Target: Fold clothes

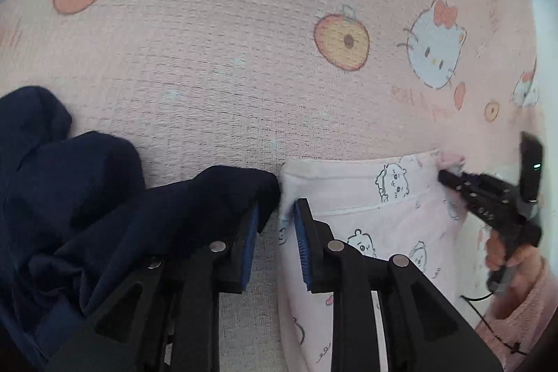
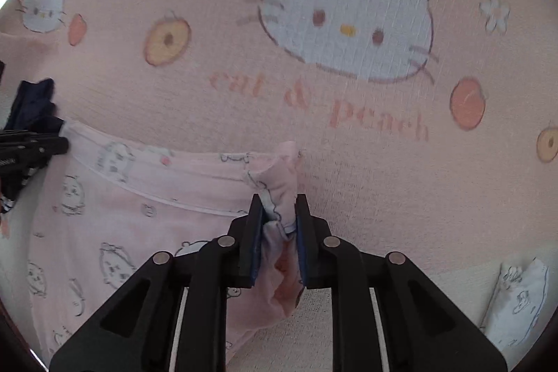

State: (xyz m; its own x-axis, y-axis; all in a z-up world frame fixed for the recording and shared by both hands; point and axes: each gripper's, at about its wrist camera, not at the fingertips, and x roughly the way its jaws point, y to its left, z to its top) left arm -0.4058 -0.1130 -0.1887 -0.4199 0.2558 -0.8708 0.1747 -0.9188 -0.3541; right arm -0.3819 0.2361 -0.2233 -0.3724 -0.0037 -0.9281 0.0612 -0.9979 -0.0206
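A pale pink cotton garment printed with small outlined cartoon animals [image 2: 115, 208] lies on a pink textured bed cover printed with white cat faces, peaches and the words "cat & peach" [image 2: 348, 114], with its hemmed top edge running across the cover. In the right wrist view the right gripper [image 2: 279, 218] is clamped on the bunched right corner of this garment: the pink fabric fills the gap between its two black fingers with blue pads [image 2: 256, 232], and both pads press on it. In the left wrist view the left gripper [image 1: 275, 215] is at the left corner of the same garment. Its fingers stand a little apart, the fabric edge touches the inner side of the right finger, and the cover shows through the gap, so the pads do not press the cloth. A dark navy crumpled garment [image 1: 69, 190] lies just beside it, draped over the left finger. The right gripper also shows in this view, at the far corner, held by a hand [image 1: 502, 253] in a pink sleeve [image 1: 519, 312]. A white printed cloth [image 2: 516, 305] lies apart, near the lower right.
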